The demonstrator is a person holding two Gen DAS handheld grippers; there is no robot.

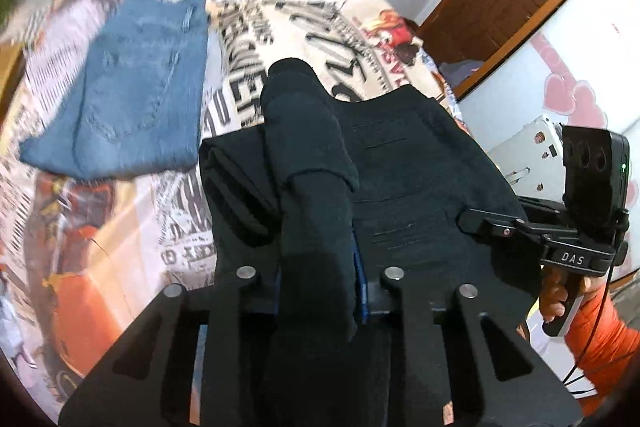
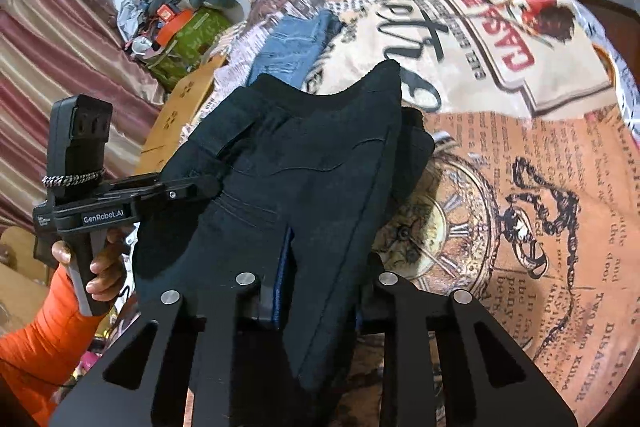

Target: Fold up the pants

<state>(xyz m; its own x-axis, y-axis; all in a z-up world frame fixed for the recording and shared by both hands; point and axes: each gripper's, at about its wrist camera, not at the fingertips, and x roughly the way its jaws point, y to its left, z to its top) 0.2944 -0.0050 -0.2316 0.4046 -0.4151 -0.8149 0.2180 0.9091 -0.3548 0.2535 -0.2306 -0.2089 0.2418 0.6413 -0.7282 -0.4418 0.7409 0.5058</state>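
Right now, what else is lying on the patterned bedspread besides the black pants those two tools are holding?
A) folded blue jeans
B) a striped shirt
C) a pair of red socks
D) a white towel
A: folded blue jeans lie flat on the newspaper-print bedspread beyond the black pants; no towel, socks or shirt lies there.

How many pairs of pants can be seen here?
2. The black pants hang pinched between the left gripper and the right gripper. Blue jeans lie folded on the printed bedspread beyond. Others may be hidden underneath.
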